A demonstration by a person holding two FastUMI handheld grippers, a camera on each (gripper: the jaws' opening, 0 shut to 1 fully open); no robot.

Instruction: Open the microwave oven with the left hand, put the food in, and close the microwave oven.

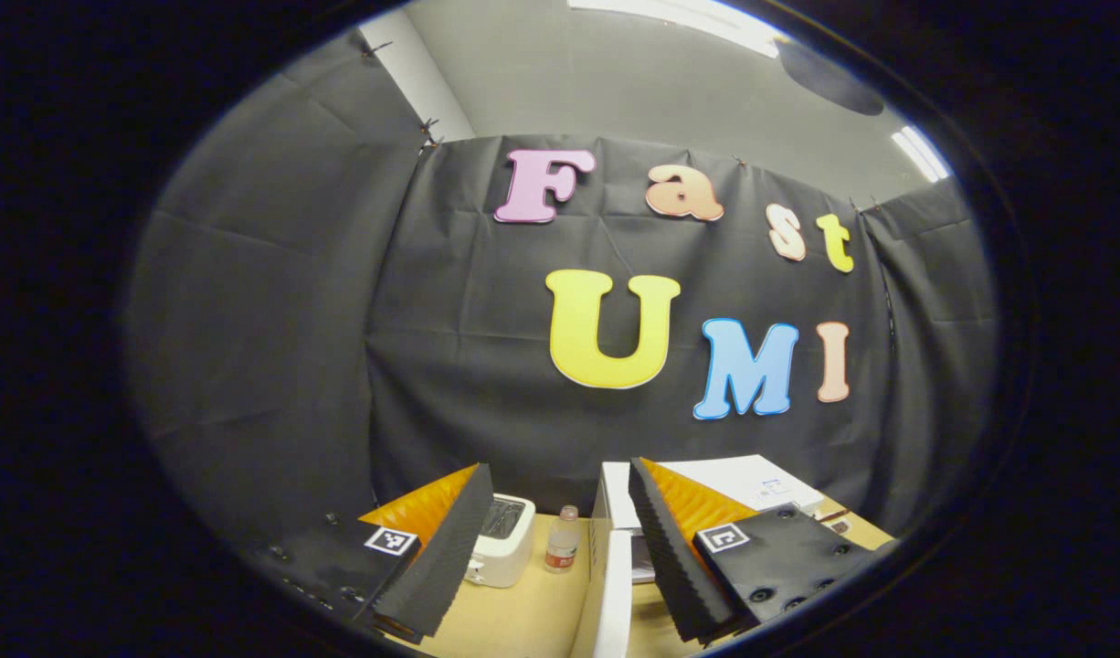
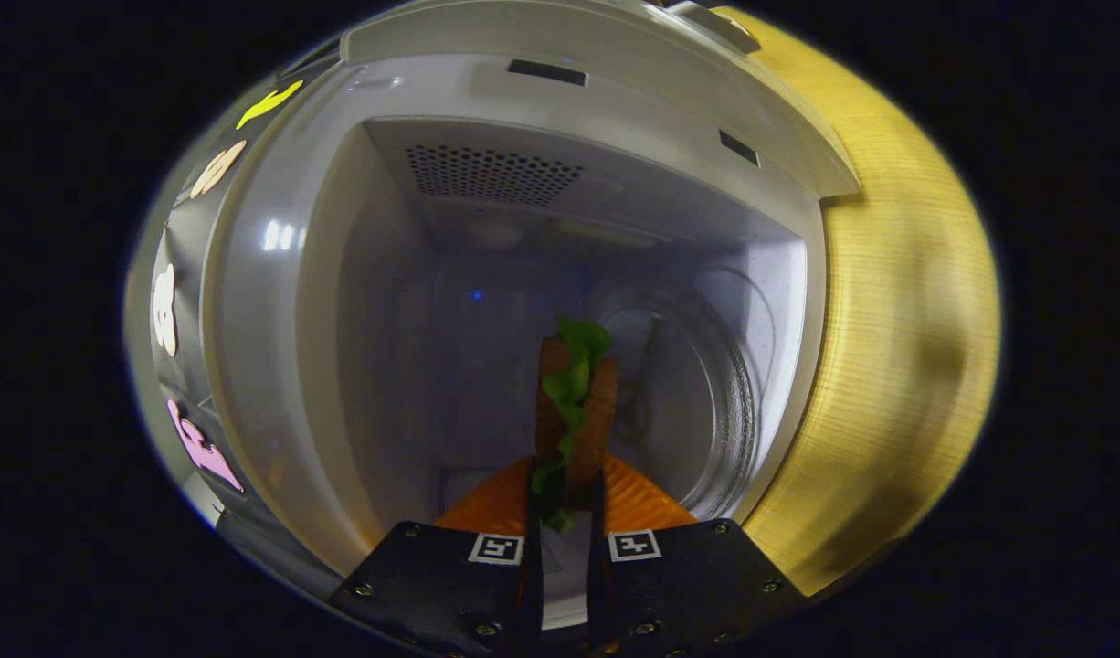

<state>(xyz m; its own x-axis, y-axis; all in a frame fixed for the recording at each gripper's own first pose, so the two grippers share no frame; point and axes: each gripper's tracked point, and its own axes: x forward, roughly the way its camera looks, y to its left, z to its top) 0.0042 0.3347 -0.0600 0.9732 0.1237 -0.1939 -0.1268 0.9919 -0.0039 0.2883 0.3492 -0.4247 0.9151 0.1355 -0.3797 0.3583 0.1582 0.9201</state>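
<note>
i can't read any text here. my grippers carry small square black-and-white coded markers (image 1: 390, 540), which hold patterns, not words. the small clear plastic bottle (image 1: 562, 539) has a reddish label too small to read, and the white microwave oven's (image 1: 752, 484) top bears a tiny illegible blue mark.

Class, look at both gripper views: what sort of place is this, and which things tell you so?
Probably a mock kitchen corner in a cloth-walled booth, not a real home. A microwave oven stands open on a wooden table, beside a toaster and a small bottle.
</note>
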